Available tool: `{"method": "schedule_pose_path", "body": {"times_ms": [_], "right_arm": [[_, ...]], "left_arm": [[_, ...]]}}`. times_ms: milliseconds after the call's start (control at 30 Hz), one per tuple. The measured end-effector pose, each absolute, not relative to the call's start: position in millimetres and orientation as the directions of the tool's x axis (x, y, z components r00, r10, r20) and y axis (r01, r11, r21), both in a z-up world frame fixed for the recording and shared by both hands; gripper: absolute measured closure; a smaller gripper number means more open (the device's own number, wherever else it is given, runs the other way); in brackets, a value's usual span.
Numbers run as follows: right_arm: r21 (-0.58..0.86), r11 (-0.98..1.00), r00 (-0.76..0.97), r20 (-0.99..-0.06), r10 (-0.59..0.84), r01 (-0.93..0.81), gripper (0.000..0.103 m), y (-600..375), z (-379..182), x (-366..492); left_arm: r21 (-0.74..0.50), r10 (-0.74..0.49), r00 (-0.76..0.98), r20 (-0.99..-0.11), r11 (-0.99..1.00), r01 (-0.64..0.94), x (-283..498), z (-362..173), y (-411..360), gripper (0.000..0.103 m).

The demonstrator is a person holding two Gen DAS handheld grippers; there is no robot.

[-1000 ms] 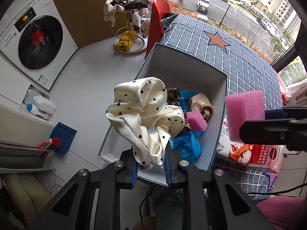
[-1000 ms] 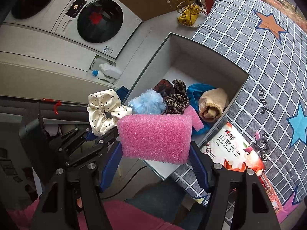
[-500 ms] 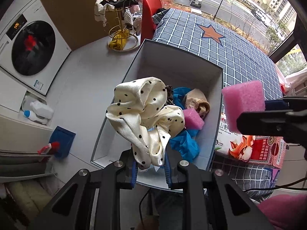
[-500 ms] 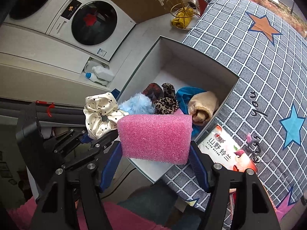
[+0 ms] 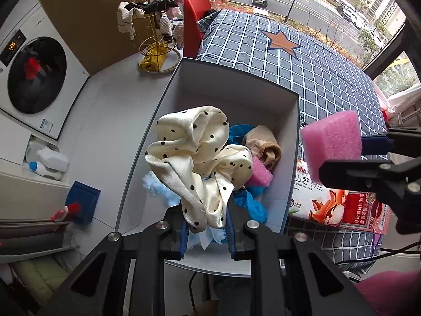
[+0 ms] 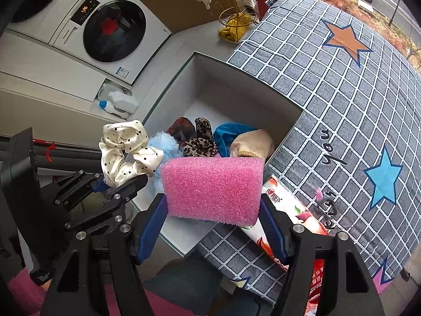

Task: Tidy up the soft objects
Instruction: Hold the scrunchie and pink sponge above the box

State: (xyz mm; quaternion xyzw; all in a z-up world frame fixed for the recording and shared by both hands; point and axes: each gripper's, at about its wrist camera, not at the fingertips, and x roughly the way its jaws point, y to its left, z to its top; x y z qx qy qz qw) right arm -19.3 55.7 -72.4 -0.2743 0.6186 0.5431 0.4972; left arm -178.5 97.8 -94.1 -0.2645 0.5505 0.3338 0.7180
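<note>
My left gripper (image 5: 206, 226) is shut on a cream polka-dot scrunchie (image 5: 196, 155) and holds it above the near end of a white open box (image 5: 236, 79). The scrunchie also shows in the right wrist view (image 6: 123, 152). My right gripper (image 6: 213, 226) is shut on a pink foam sponge (image 6: 213, 188), held above the box's near right corner; the sponge shows in the left wrist view (image 5: 331, 139). In the box (image 6: 236, 79) lie a blue fluffy item (image 6: 165, 142), a leopard-print scrunchie (image 6: 200, 139), a blue cloth (image 6: 229, 131), a beige cloth (image 6: 252, 142) and a small pink sponge (image 5: 259, 172).
The box sits on a blue checked cloth with stars (image 6: 342, 92). A red-and-white packet (image 5: 342, 202) lies right of the box. A washing machine (image 6: 110, 29), a detergent bottle (image 6: 118, 104) and a gold rack with cloths (image 6: 234, 18) stand to the left and behind.
Both grippers have drawn back and up a little from the box, each still holding its item. Nothing was let go.
</note>
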Motion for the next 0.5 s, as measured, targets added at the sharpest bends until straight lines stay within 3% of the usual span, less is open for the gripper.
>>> {"method": "schedule_pose_path", "body": {"times_ms": [500], "right_arm": [[0.382, 0.255, -0.343, -0.921, 0.187, -0.888, 0.033, 60.2, -77.2, -19.7]], "left_arm": [[-0.014, 0.177, 0.165, -0.97, 0.641, -0.767, -172.0, -100.7, 103.0, 0.078]]}}
